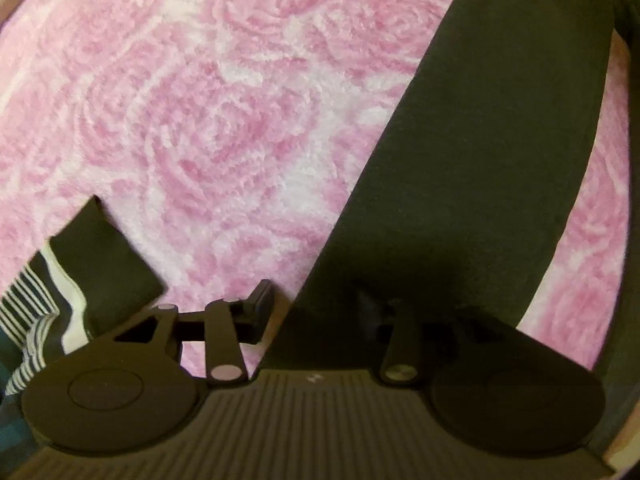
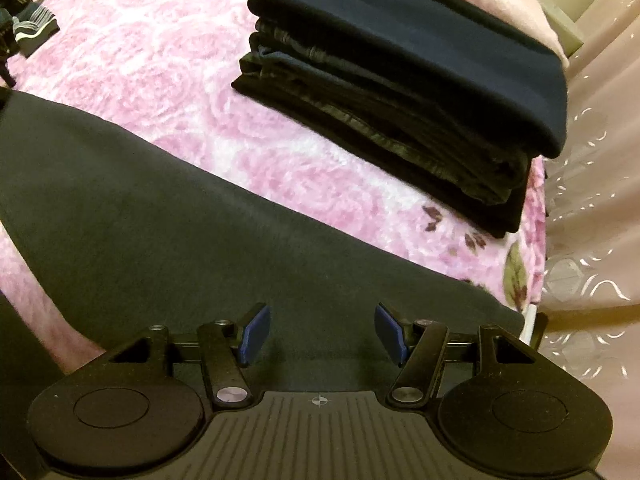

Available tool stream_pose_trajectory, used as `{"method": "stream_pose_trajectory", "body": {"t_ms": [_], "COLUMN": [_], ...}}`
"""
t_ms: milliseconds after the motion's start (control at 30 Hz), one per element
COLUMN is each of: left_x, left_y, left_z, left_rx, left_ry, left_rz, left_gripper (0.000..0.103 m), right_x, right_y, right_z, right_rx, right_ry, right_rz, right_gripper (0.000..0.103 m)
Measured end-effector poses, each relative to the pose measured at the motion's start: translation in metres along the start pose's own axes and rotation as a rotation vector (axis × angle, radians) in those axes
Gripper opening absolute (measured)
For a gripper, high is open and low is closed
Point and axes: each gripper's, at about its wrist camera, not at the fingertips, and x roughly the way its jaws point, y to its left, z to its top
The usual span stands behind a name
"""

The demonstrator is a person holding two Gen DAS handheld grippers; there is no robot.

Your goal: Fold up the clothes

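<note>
A long dark grey garment [image 1: 472,152] lies flat on the pink rose-patterned blanket [image 1: 200,120]. It also shows in the right wrist view [image 2: 160,208], running across from left to lower right. My left gripper [image 1: 316,316] is open, its fingers wide apart just above the garment's near end. My right gripper [image 2: 322,334] is open, its blue pads [image 2: 254,334] apart just above the garment's other end. Neither holds any cloth.
A stack of folded dark clothes [image 2: 400,80] sits on the blanket [image 2: 160,48] beyond my right gripper, near the bed's right edge. Unfolded dark and striped clothes [image 1: 52,280] lie at the left; they also show far left in the right wrist view [image 2: 32,24]. A patterned beige cover [image 2: 592,220] hangs right.
</note>
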Motion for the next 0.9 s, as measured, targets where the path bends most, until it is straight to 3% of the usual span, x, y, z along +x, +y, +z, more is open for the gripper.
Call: {"method": "stream_pose_trajectory", "body": {"t_ms": [33, 67, 100, 200, 333, 600, 767, 800, 833, 900], "left_x": [0.000, 0.000, -0.003, -0.021, -0.056, -0.096, -0.103, -0.103, -0.103, -0.103], "left_y": [0.001, 0.001, -0.004, -0.029, -0.070, -0.138, -0.169, -0.174, -0.178, -0.185], "left_z": [0.001, 0.001, 0.002, -0.001, -0.007, 0.003, 0.014, 0.016, 0.018, 0.019], "left_rx": [-0.001, 0.001, 0.024, 0.098, 0.126, 0.087, 0.071, 0.069, 0.066, 0.063], "left_ry": [0.010, 0.020, 0.031, 0.024, -0.001, 0.037, 0.084, 0.093, 0.102, 0.118], "left_rz": [-0.018, -0.034, -0.023, 0.059, 0.183, 0.333, 0.406, 0.417, 0.428, 0.445], "left_gripper": [0.028, 0.010, 0.004, 0.003, 0.003, 0.003, 0.003, 0.003, 0.003, 0.003], "right_x": [0.000, -0.001, -0.002, -0.004, -0.001, 0.046, 0.090, 0.094, 0.095, 0.085], "right_y": [-0.002, -0.005, -0.010, -0.026, -0.058, -0.106, -0.132, -0.136, -0.140, -0.141], "right_z": [0.001, 0.001, 0.000, -0.002, -0.006, -0.010, -0.011, -0.011, -0.010, -0.012], "right_rx": [-0.004, -0.009, -0.015, -0.049, -0.132, -0.574, -0.707, -0.701, -0.677, -0.637], "right_ry": [-0.003, -0.006, -0.010, -0.018, -0.024, -0.022, 0.053, 0.056, 0.074, 0.074], "right_rz": [0.002, 0.003, 0.003, -0.003, -0.004, 0.069, 0.163, 0.190, 0.231, 0.236], "right_gripper": [0.062, 0.062, 0.062, 0.062, 0.062, 0.062, 0.061, 0.053, 0.023, 0.003]}}
